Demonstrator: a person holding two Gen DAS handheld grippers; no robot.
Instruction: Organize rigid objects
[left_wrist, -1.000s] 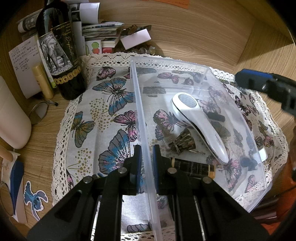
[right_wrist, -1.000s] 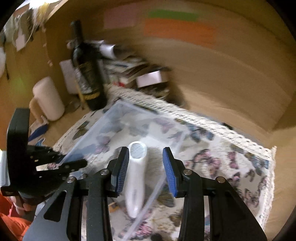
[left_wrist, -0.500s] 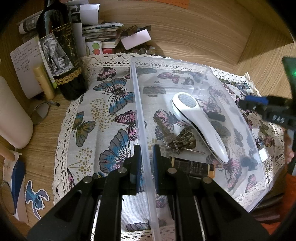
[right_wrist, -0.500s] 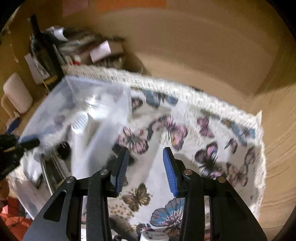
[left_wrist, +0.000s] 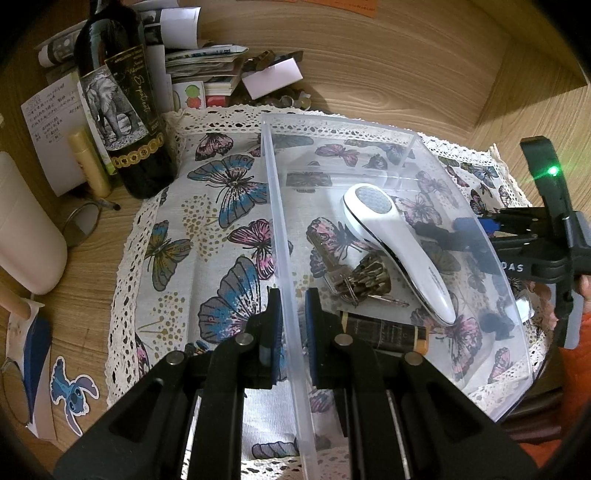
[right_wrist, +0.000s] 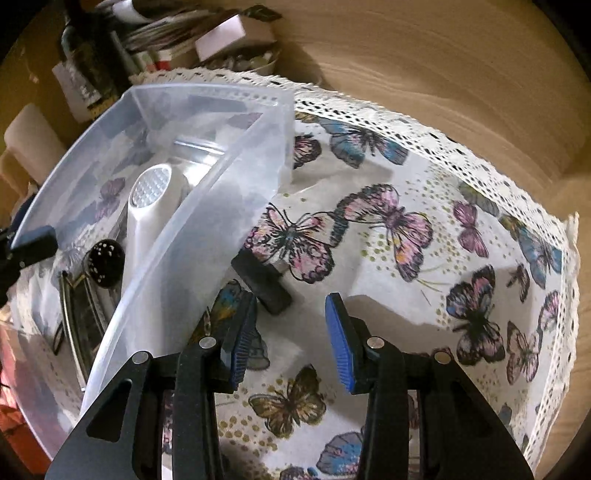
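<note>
Beside the bin (right_wrist: 207, 221), right hand-held gripper (right_wrist: 290, 343) now hovers lower.

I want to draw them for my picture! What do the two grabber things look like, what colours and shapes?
Both are black. The left gripper and right gripper each have two flat fingers with silver round rivets, triangular cut-outs and ridged blue pads. Seen from the left wrist camera, the right gripper's body carries white lettering and a small green light. No cables show.
</note>
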